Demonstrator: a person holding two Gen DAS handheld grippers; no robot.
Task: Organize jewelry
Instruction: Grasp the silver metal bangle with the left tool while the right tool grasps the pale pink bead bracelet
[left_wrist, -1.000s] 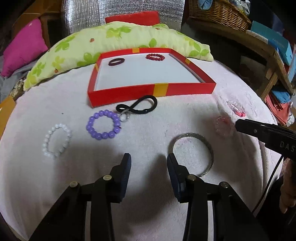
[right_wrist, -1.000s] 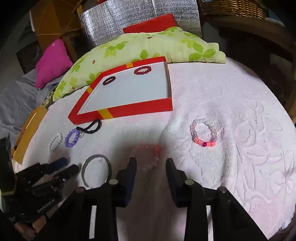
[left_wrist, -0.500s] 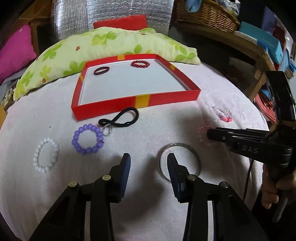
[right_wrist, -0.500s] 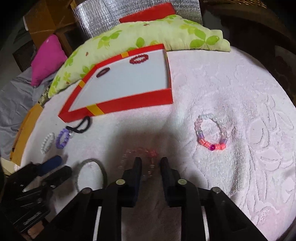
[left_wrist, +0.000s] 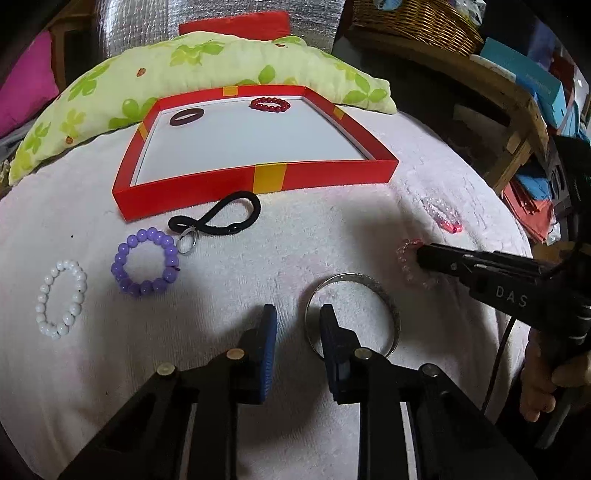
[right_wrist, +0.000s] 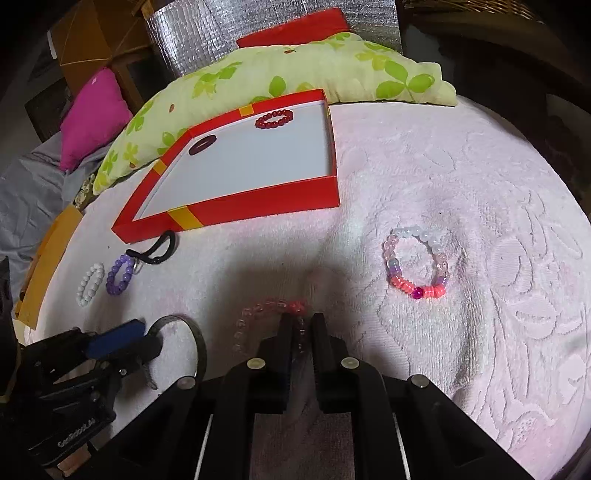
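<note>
A red tray (left_wrist: 207, 181) (right_wrist: 258, 206) with a white floor holds a dark ring (left_wrist: 186, 117) and a red bead bracelet (left_wrist: 270, 104). On the pink towel lie a white bead bracelet (left_wrist: 61, 297), a purple one (left_wrist: 146, 261), a black hair tie (left_wrist: 218, 218), a silver bangle (left_wrist: 354, 314) and a multicolour bracelet (right_wrist: 417, 262). My left gripper (left_wrist: 297, 325) is open, its right finger at the bangle's rim. My right gripper (right_wrist: 300, 325) is shut on a clear pink bead bracelet (right_wrist: 258, 317) (left_wrist: 410, 266) that lies on the towel.
A green leaf-print pillow (left_wrist: 207, 74) lies behind the tray. A pink cushion (right_wrist: 92, 118) is at the far left, a wicker basket (left_wrist: 413, 18) and shelves at the right. An orange box (right_wrist: 48, 254) sits at the towel's left edge.
My right gripper closed its fingers on the clear pink bracelet. My left gripper moved forward to the silver bangle and narrowed its opening.
</note>
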